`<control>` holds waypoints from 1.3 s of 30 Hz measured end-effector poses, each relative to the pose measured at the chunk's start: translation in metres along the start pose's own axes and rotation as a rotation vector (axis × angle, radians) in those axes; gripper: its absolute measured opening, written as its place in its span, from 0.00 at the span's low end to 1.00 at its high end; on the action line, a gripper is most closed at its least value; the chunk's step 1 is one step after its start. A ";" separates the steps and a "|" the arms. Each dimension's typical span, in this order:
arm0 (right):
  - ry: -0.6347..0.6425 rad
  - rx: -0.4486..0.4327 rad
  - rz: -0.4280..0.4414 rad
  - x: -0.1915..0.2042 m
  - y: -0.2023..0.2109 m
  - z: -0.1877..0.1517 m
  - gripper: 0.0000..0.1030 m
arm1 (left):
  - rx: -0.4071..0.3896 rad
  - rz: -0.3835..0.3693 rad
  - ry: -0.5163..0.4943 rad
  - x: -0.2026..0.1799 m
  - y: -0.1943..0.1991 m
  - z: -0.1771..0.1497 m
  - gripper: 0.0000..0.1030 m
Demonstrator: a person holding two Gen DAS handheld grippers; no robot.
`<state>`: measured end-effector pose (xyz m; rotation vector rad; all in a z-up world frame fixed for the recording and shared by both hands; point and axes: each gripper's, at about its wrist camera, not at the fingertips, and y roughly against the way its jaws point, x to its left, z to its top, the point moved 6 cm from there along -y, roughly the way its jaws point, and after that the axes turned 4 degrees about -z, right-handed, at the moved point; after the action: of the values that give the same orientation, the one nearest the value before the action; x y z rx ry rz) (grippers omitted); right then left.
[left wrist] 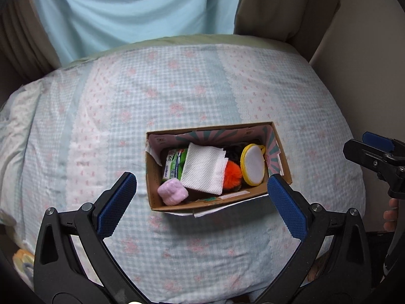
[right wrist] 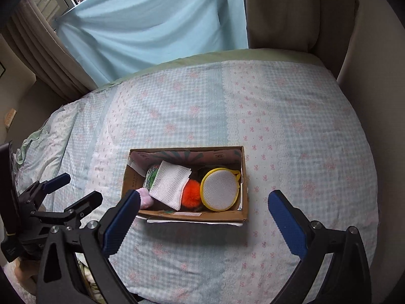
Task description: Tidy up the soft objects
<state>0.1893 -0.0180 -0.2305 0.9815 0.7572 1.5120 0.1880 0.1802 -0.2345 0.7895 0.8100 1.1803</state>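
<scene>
Cardboard box (left wrist: 283, 157) holds about 5 soft objects; something dark, unclear.

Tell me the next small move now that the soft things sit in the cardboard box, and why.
Probably just draw both hand-held grippers back and stop. The left hand-held gripper and right hand-held gripper are open and empty above the bed. The white cloth, orange pom-pom, pink puff and round yellow-rimmed pad all lie inside the cardboard box; nothing loose shows on the bedspread.
</scene>
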 end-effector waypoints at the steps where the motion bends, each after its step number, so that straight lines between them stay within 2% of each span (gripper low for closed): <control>1: 0.007 -0.024 -0.014 -0.003 0.017 0.004 0.98 | -0.030 0.000 0.008 -0.006 0.017 0.005 1.00; 6: 0.041 -0.190 -0.068 -0.011 0.103 0.022 0.98 | -0.223 -0.003 0.043 -0.029 0.107 0.027 1.00; 10: 0.046 -0.306 -0.096 -0.014 0.153 0.025 0.98 | -0.384 0.018 0.051 -0.043 0.168 0.036 1.00; 14: 0.043 -0.372 -0.116 -0.017 0.181 0.021 0.98 | -0.468 0.062 0.030 -0.056 0.201 0.033 1.00; 22: 0.062 -0.428 -0.136 -0.020 0.198 0.001 0.98 | -0.499 0.055 0.036 -0.072 0.212 0.015 1.00; 26: 0.068 -0.440 -0.147 -0.023 0.201 0.000 0.98 | -0.520 0.070 0.027 -0.078 0.216 0.013 1.00; 39: 0.061 -0.442 -0.170 -0.026 0.200 0.004 0.98 | -0.507 0.075 0.023 -0.080 0.207 0.016 1.00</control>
<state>0.1037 -0.0778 -0.0582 0.5290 0.5026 1.4797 0.0904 0.1413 -0.0387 0.3900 0.4676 1.3878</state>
